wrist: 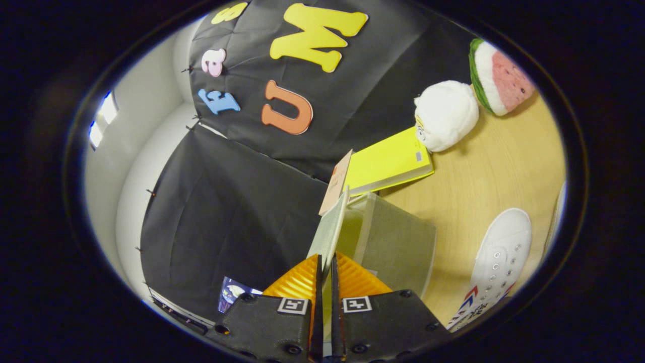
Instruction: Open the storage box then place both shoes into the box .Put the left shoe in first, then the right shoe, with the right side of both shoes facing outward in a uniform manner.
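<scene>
Translucent plastic forms the storage box (398, 242), standing on the wooden table (484, 176) just ahead of the gripper (326, 262). Its lid (330, 227) is raised on edge and runs between the two fingers, which are nearly closed and appear to pinch its lower edge. Judged step: opening the box, shoes not yet loaded. Next move calls for swinging the lid fully back and releasing it. One white shoe (499, 262) lies beside the box, right of the fingers.
</scene>
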### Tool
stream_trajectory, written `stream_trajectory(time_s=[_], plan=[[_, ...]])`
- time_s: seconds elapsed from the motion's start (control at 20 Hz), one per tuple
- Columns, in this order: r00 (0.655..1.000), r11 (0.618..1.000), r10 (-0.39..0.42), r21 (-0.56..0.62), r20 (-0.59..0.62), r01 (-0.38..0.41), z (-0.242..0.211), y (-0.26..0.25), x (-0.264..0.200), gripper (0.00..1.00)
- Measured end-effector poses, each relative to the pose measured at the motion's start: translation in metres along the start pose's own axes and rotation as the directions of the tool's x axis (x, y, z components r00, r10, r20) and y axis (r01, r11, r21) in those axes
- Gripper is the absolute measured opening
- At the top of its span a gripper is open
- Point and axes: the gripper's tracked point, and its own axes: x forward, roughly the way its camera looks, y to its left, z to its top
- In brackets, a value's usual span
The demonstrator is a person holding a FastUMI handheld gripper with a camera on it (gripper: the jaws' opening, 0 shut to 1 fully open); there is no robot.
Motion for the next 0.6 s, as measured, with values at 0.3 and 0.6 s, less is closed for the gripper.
stream_trajectory(time_s=[0.3,0.6], plan=[[0.999,0.999,-0.035,-0.031,-0.007,0.035,0.012,0.074,0.007,0.11],[0.996,0.986,-0.088,-0.145,-0.034,0.082,0.002,0.145,0.049,0.15]])
